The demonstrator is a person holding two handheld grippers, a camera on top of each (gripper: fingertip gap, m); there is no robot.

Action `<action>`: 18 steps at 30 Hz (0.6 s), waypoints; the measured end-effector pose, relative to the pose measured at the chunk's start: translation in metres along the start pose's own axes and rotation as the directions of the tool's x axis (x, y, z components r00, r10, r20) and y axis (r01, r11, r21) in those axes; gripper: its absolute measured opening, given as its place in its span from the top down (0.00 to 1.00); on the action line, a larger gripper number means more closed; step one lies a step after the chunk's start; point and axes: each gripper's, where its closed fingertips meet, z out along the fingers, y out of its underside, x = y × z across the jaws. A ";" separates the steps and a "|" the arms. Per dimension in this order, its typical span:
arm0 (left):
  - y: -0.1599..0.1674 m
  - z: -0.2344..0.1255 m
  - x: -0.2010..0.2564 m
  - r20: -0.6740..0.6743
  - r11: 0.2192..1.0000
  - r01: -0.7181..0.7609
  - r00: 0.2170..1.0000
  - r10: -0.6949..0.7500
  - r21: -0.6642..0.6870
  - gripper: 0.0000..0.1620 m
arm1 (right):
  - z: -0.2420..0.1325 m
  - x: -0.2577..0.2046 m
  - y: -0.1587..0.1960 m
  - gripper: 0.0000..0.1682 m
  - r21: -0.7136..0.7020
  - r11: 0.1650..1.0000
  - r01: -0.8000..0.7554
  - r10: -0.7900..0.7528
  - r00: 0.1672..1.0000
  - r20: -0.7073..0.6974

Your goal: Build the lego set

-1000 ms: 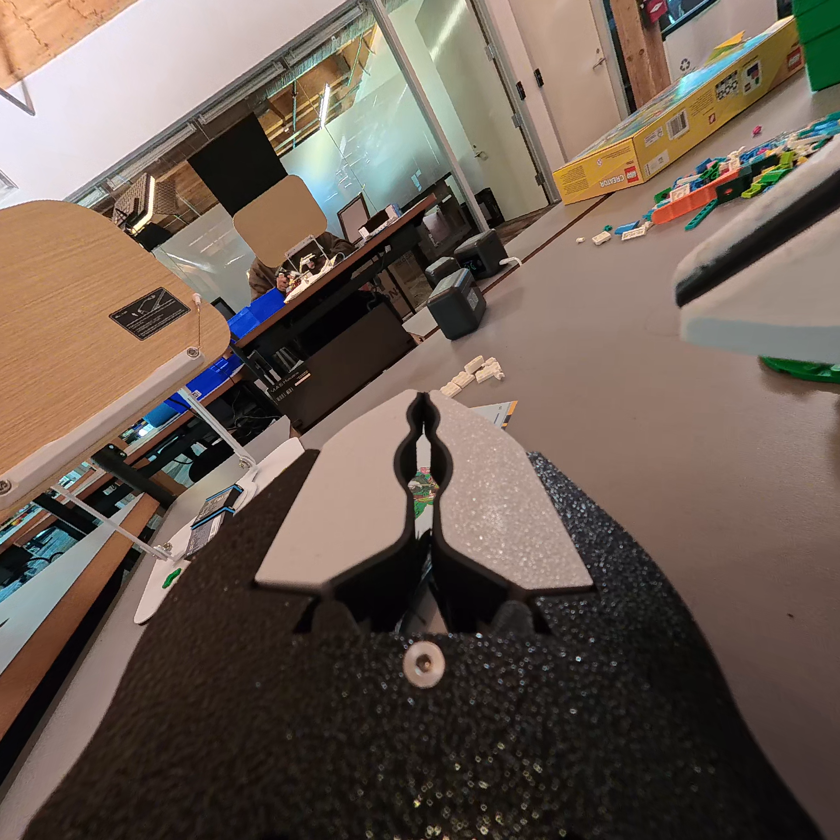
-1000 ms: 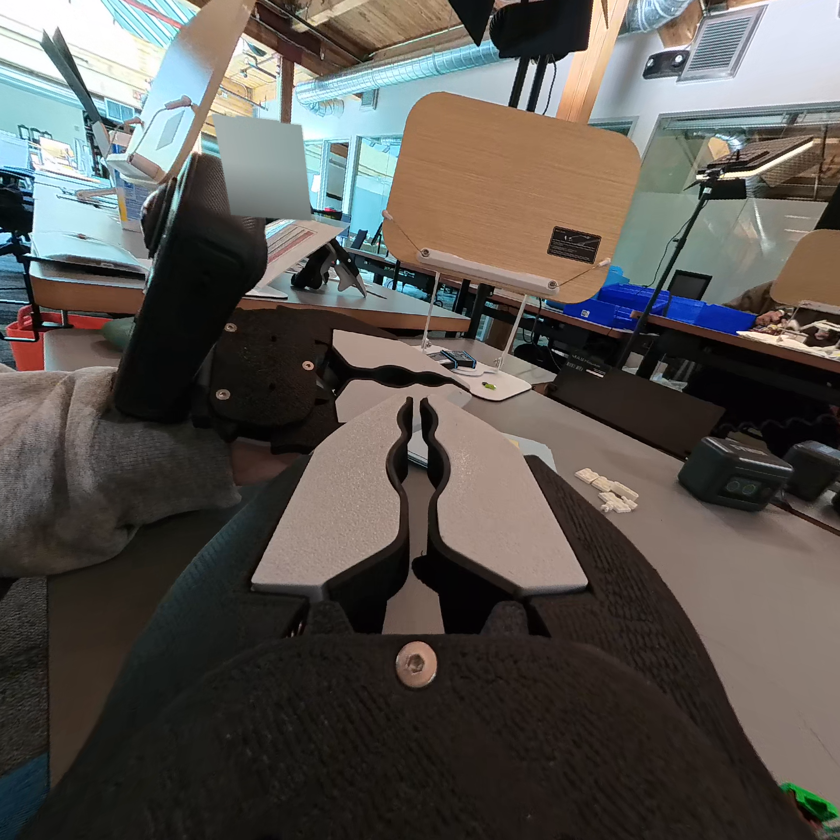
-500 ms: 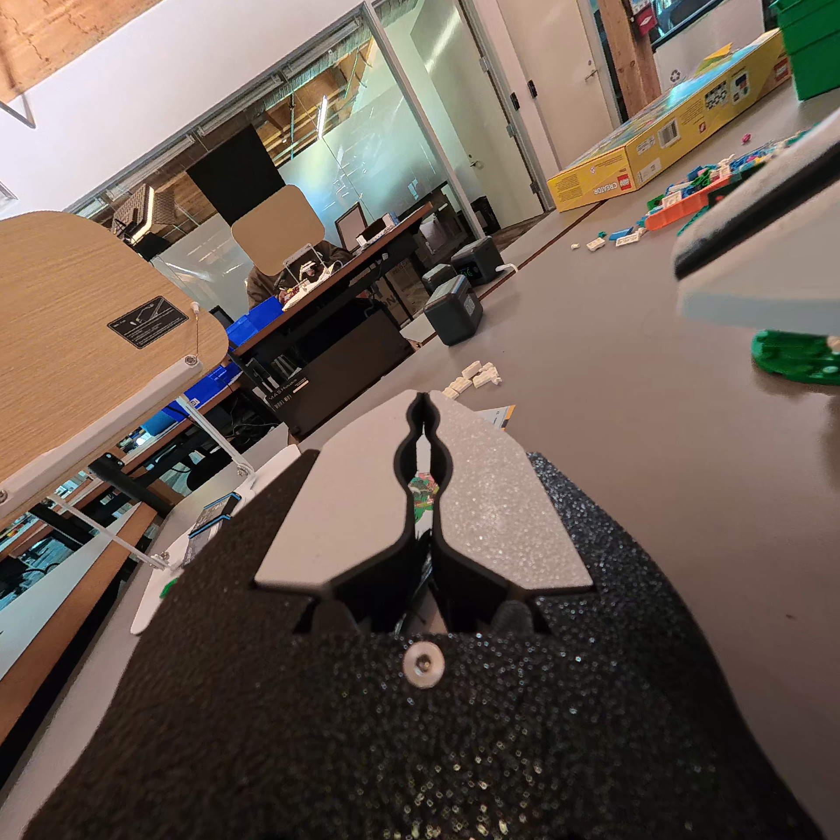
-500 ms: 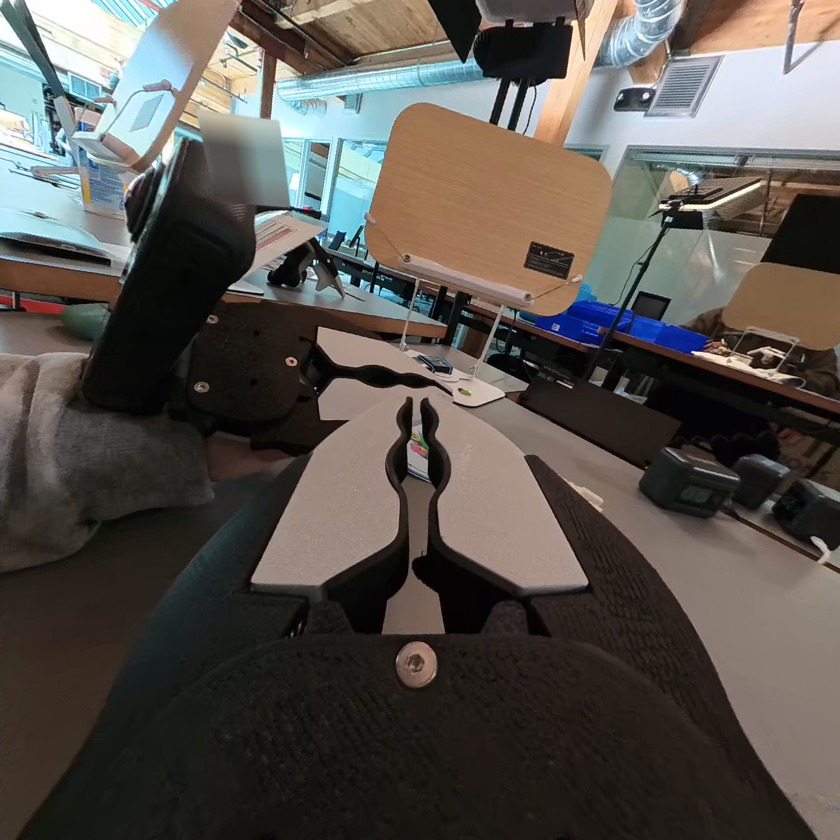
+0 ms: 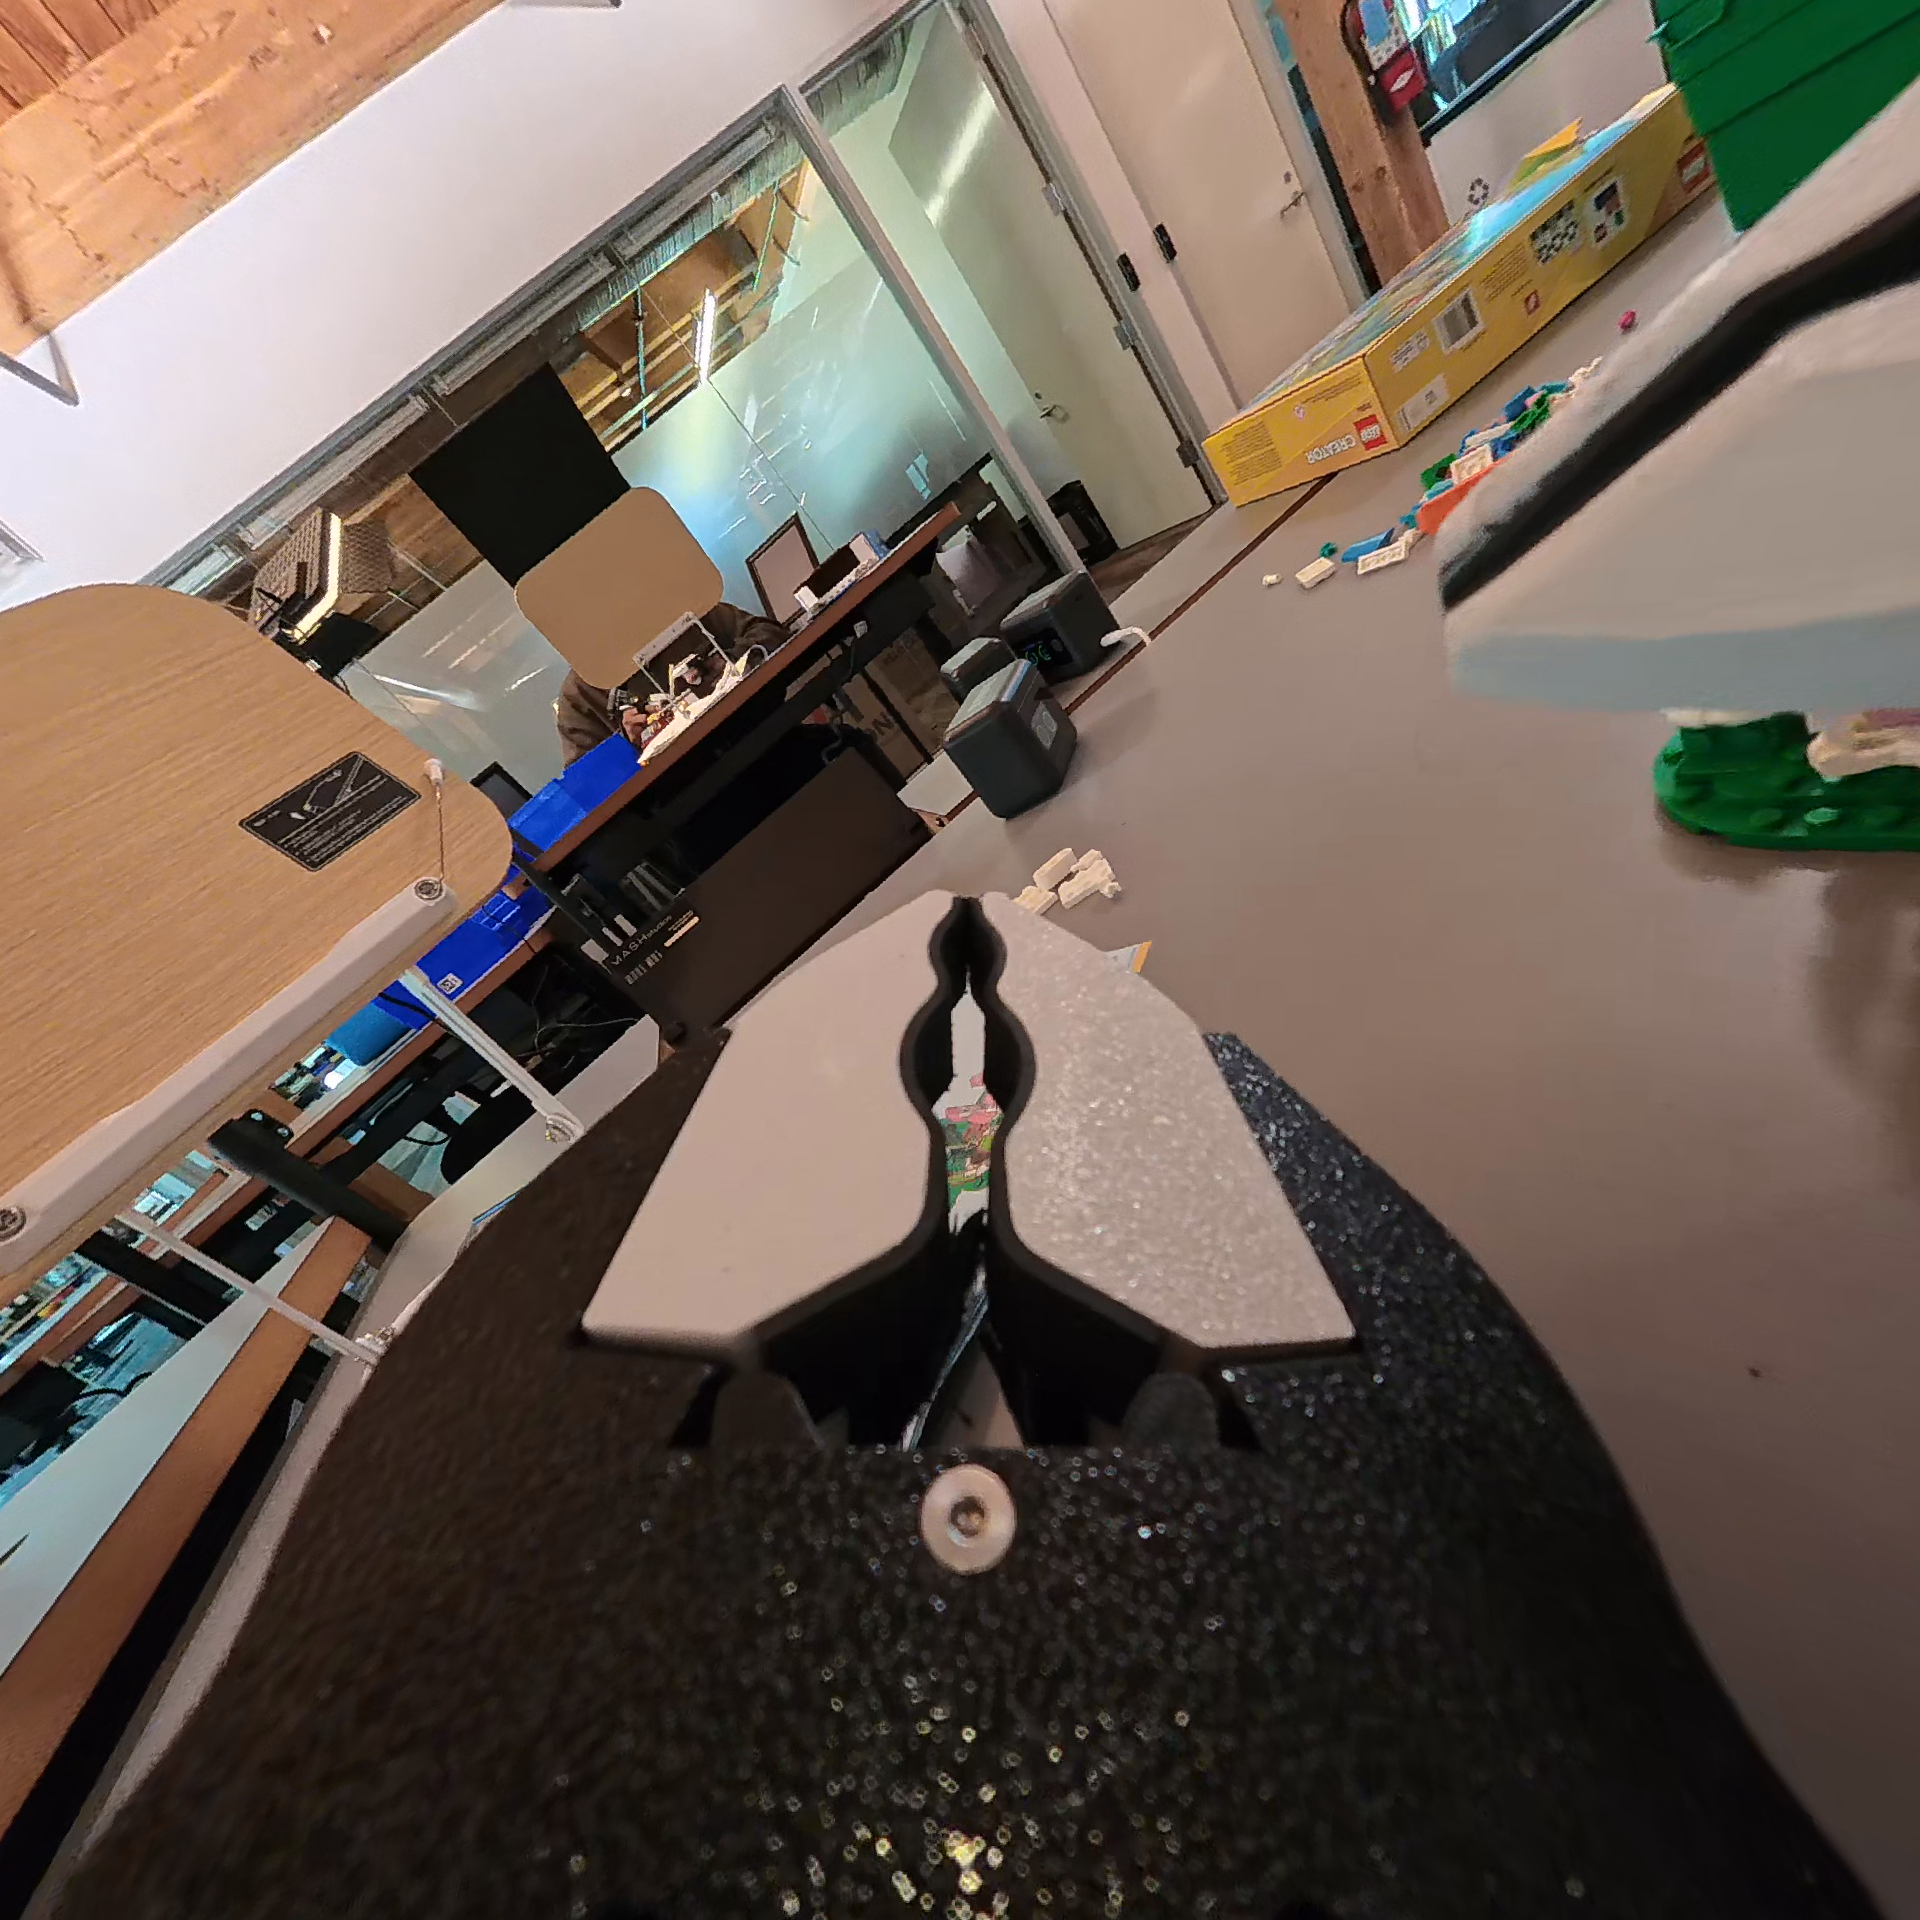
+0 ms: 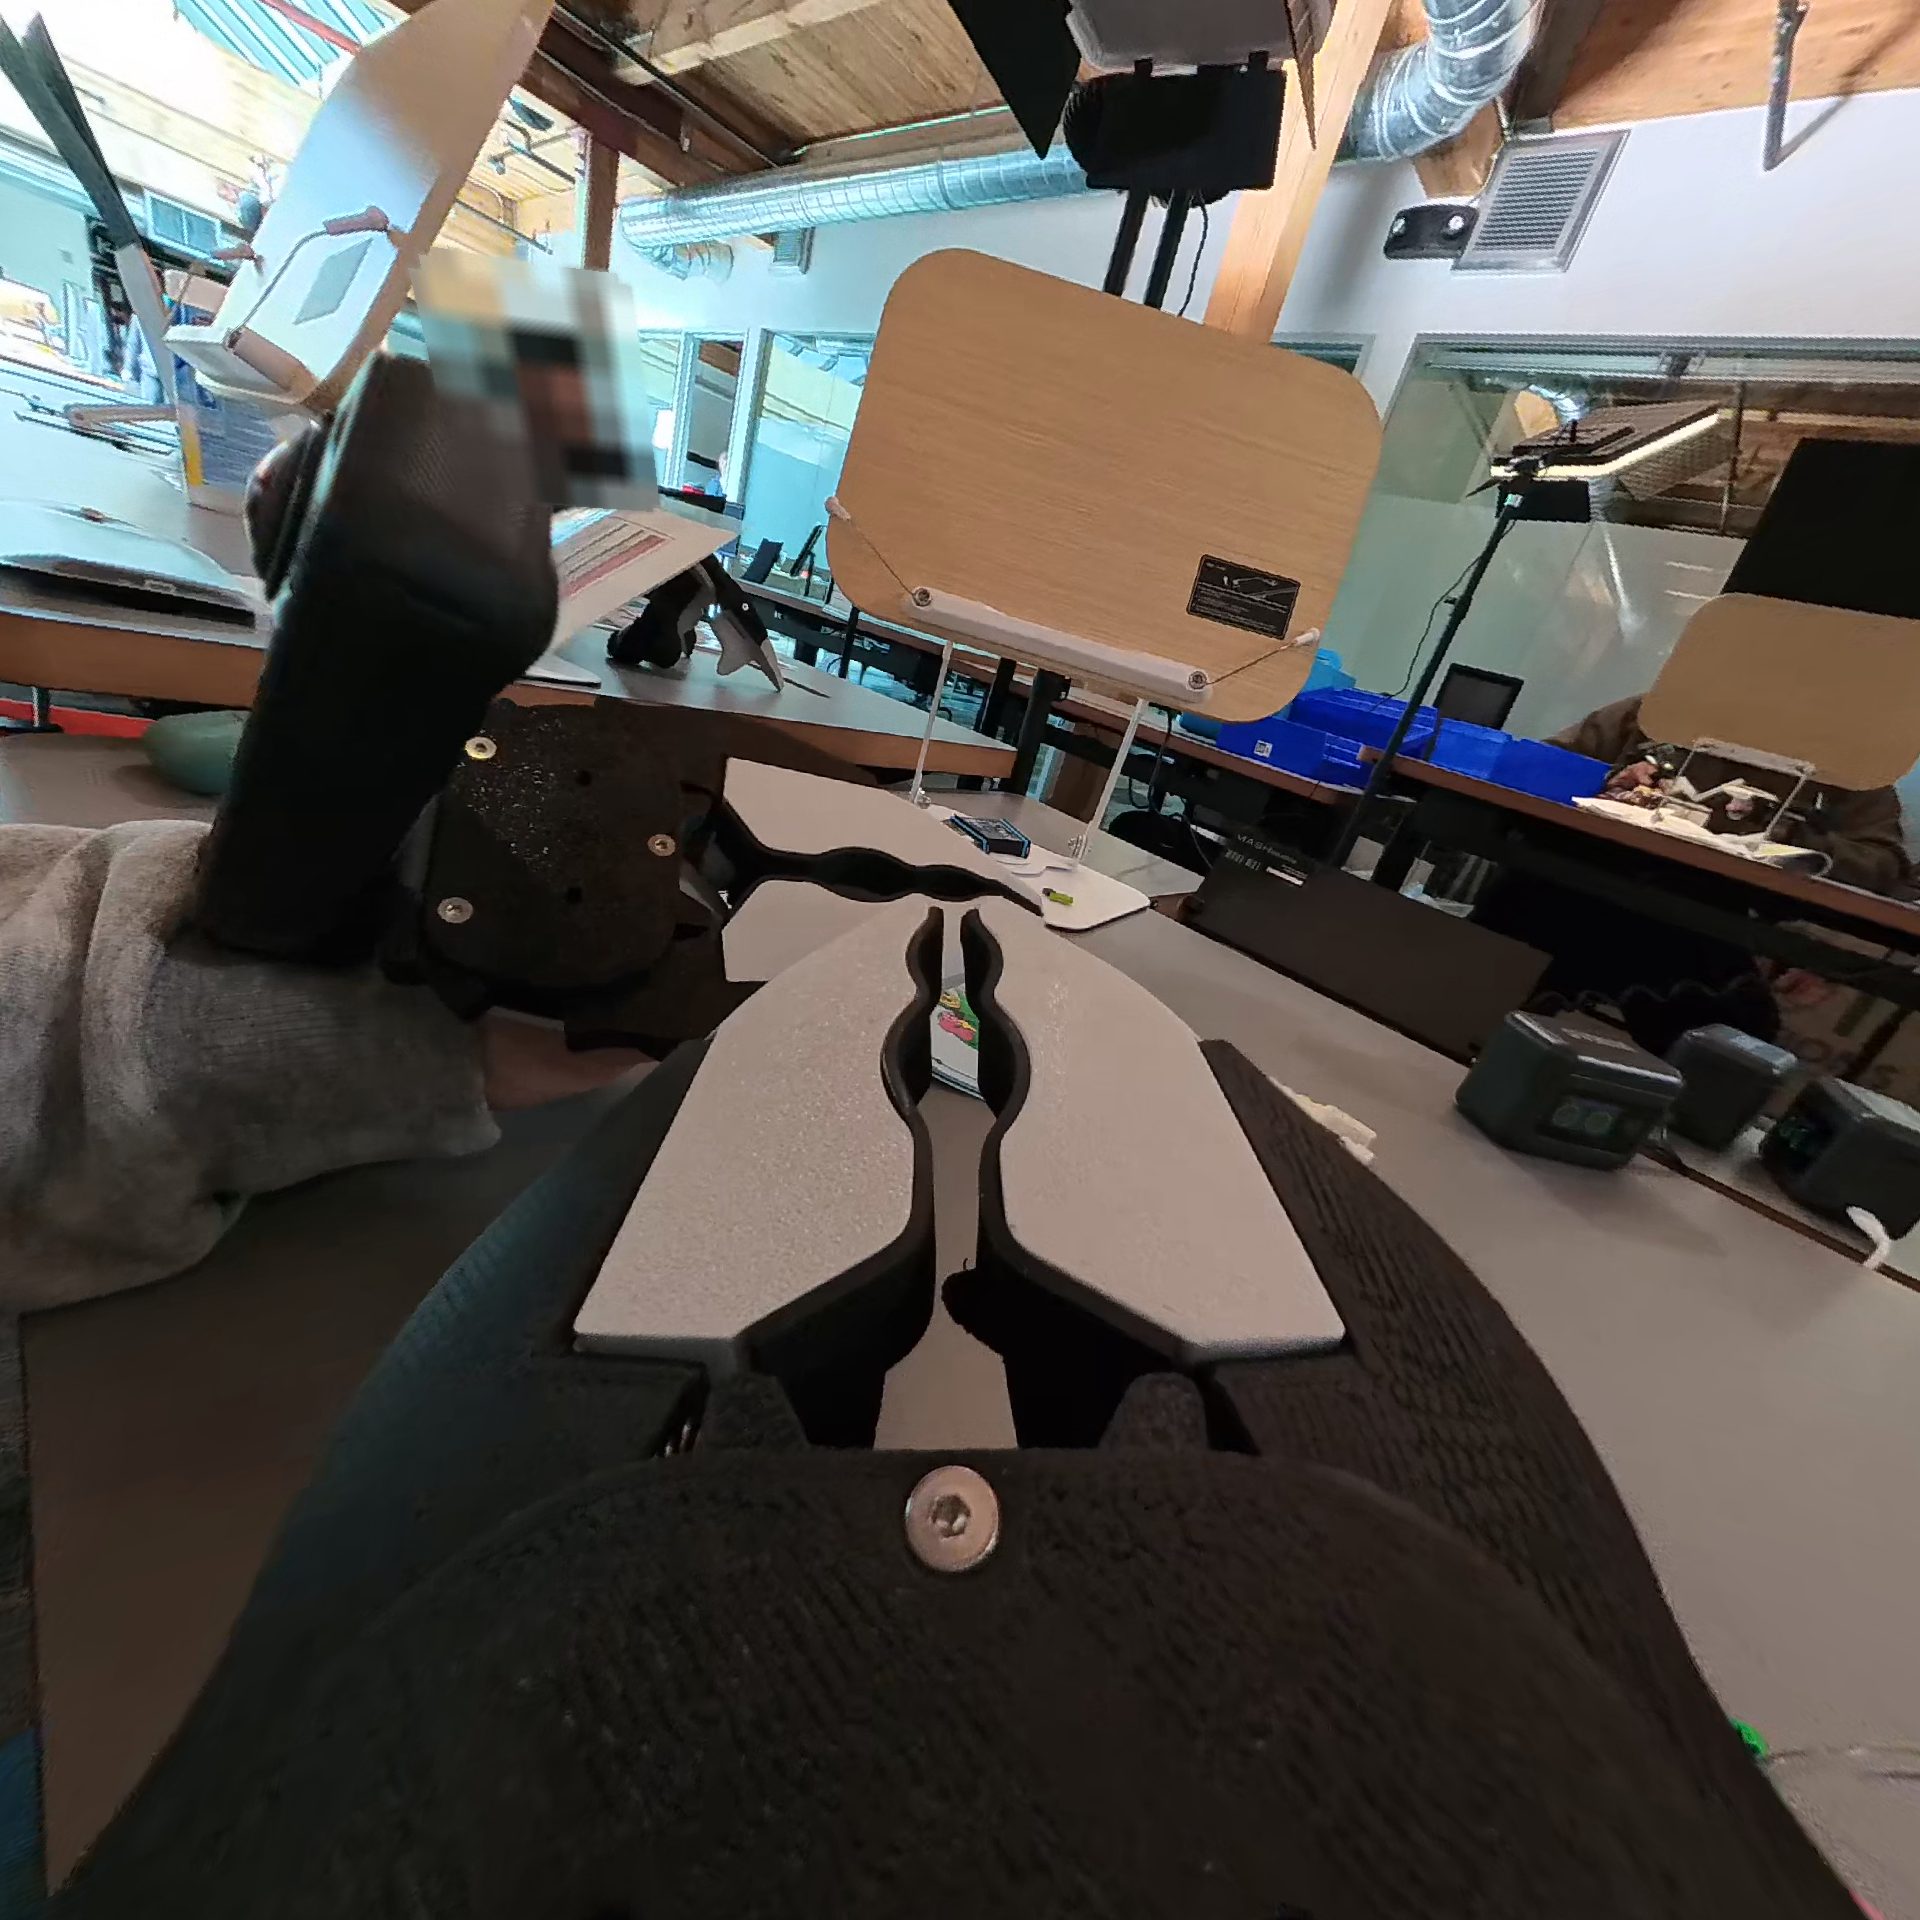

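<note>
Green plate (image 5: pixel 1787 800): a studded base with small white and pink pieces on it, set on the grey table (image 5: pixel 1403 1039) at the right of the left wrist view, partly covered by the other gripper's finger.

Loose bricks (image 5: pixel 1455 499): a mixed pile, well apart, near the yellow box (image 5: pixel 1455 322). A small cluster of white bricks (image 5: pixel 1070 878) lies just beyond the left fingertips.

Booklet (image 6: pixel 961 1039): a printed page glimpsed between the fingers in both views, flat on the table.

Left gripper (image 5: pixel 964 920): fingertips closed together, nothing seen held.

Right gripper (image 6: pixel 951 925): tips parted by a narrow gap, nothing seen held.

Board on stand (image 6: pixel 1101 488): a wooden panel behind the booklet.

Step judged in hand: a pause over the booklet before the next piece is fetched. It would be done best if the page is kept uncovered, the needed brick is identified first, and the fingers are opened fully before the white cluster is approached.
</note>
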 end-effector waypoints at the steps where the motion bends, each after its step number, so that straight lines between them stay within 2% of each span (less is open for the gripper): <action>1: 0.000 0.000 0.000 0.000 1.000 0.004 1.000 -0.004 0.002 1.00 | 0.000 0.001 0.000 0.99 0.001 1.000 -0.011 0.011 1.000 -0.001; 8: 0.000 0.001 0.001 -0.004 1.000 0.009 1.000 -0.009 0.002 1.00 | -0.001 0.007 0.000 0.99 0.005 0.998 -0.070 0.070 0.998 -0.008; 18: -0.002 0.001 0.004 -0.006 1.000 -0.012 1.000 0.012 0.008 1.00 | -0.001 0.001 -0.003 0.99 0.016 0.999 -0.048 0.048 0.999 0.013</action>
